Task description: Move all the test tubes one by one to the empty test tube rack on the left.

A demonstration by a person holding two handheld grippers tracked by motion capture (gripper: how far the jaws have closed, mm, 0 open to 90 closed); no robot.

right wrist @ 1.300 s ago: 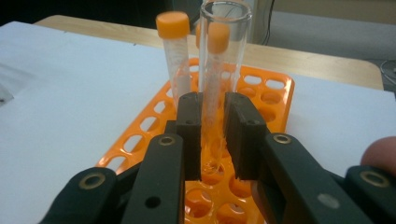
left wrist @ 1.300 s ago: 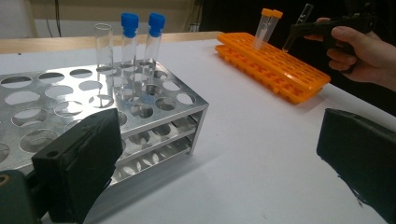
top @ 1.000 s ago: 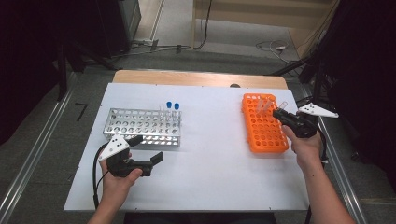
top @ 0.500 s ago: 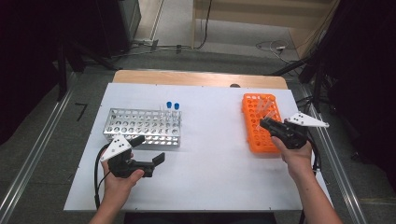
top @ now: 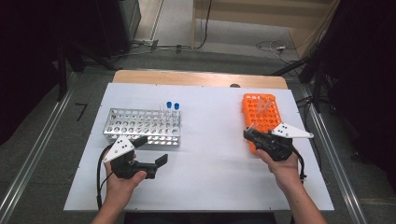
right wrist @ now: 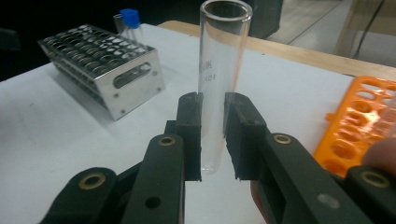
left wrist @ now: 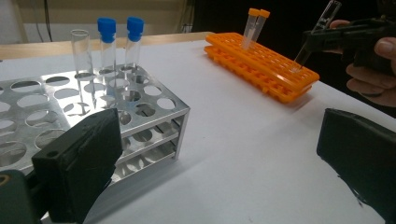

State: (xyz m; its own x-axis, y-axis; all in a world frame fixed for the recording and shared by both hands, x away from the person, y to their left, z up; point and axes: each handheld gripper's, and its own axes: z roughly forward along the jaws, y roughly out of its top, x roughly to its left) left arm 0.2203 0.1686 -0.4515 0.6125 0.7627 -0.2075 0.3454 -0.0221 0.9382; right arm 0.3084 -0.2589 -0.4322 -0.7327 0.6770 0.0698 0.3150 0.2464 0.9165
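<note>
My right gripper is shut on a clear, uncapped glass test tube, which stands upright between its pads. It hovers at the near left corner of the orange rack. The left gripper view shows that tube tilted over the rack's near end. My left gripper stands open and empty just in front of the metal rack. That rack holds two blue-capped tubes and a clear uncapped tube at its far right end.
Two orange-capped tubes lean in the far part of the orange rack. Both racks sit on a white table, with bare surface between them. A wooden strip runs along the far edge.
My right gripper has carried the clear tube from over the orange rack toward the near left, to the rack's near corner. The left gripper has stayed in place.
</note>
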